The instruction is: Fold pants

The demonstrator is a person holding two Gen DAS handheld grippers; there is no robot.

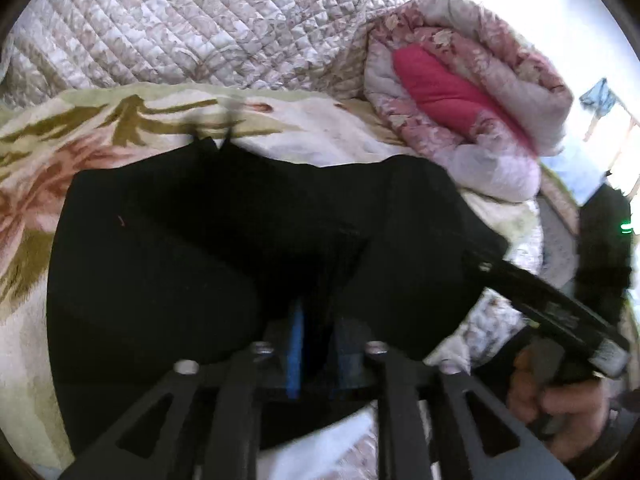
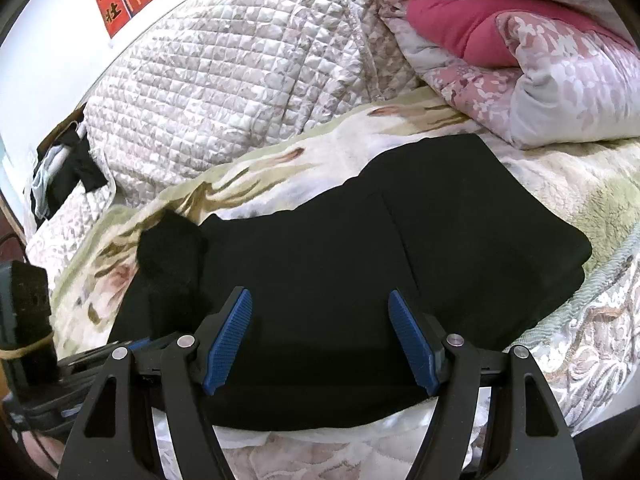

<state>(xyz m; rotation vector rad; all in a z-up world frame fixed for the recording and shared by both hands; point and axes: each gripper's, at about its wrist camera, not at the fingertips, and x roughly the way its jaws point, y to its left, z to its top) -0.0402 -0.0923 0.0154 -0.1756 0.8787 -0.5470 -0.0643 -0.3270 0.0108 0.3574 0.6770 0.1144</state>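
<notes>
while the pants (image 2: 360,280) lay folded on the blanket (image 2: 580,168), the right gripper (image 2: 320,340) gaped wide above them; the left gripper (image 1: 316,344) stood narrowly parted, gripping nothing.

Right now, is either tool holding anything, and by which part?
Right tool: nothing held, pads wide apart over the black pants. Left tool: pads narrowly apart with dark cloth between; whether they grip it cannot be told.
</notes>
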